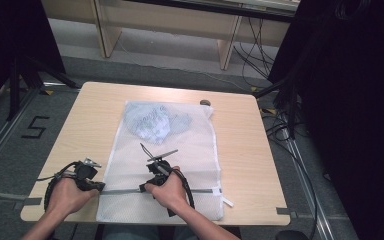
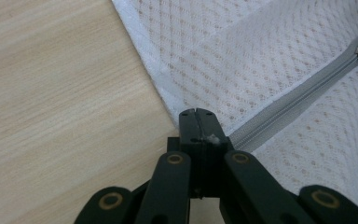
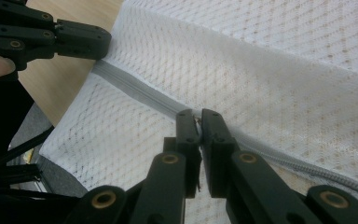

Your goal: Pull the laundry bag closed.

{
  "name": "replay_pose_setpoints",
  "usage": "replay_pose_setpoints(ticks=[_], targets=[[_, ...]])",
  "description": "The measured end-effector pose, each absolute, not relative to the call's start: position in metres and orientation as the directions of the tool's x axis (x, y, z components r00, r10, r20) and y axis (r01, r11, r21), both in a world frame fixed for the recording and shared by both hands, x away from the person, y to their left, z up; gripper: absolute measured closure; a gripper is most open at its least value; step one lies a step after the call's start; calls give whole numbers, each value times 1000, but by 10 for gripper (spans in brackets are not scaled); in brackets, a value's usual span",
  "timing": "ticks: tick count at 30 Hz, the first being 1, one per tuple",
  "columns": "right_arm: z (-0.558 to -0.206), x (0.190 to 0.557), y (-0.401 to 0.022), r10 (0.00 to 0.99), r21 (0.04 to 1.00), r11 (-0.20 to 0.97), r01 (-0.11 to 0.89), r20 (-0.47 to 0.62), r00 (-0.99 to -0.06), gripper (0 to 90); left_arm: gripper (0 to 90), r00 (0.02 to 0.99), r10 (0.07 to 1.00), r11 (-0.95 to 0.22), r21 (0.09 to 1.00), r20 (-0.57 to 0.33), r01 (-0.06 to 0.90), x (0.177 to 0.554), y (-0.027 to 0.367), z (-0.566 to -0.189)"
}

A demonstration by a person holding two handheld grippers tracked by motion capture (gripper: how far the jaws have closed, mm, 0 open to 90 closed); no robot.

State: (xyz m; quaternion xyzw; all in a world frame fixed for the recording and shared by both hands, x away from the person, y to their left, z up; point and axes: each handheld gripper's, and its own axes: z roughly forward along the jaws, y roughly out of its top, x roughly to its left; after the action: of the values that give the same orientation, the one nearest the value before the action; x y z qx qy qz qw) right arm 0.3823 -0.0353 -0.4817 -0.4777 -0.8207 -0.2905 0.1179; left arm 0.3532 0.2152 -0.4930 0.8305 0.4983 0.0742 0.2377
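The high view is evenly lit from overhead; the pale table point(image 1: 90, 120) reads bright while the upper corners and right side fall into near-black. Shadows are soft and short. Detail is slightly soft — compression smears fine texture. Both gripper views are sharp on the mesh bag point(image 2: 270, 56), and their lower edges blur — the nearest black links lose focus.

Bare table point(image 1: 85, 125) left and right of mesh bag point(image 1: 180, 150), small dark object point(image 1: 205, 102) near far edge
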Motion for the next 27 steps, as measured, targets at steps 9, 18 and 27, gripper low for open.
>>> replay_pose_setpoints(ticks=[9, 18, 27], targets=[[-482, 382, -37, 717, 359, 386, 850, 462, -522, 871, 900, 485, 868, -382, 479, -108, 790, 353, 215, -494], [-481, 382, -41, 726, 357, 380, 853, 457, -514, 871, 900, 486, 867, -377, 489, -113, 787, 353, 215, -495], [-482, 383, -46, 721, 362, 390, 846, 452, -526, 871, 900, 482, 869, -372, 489, -116, 789, 353, 215, -495]])
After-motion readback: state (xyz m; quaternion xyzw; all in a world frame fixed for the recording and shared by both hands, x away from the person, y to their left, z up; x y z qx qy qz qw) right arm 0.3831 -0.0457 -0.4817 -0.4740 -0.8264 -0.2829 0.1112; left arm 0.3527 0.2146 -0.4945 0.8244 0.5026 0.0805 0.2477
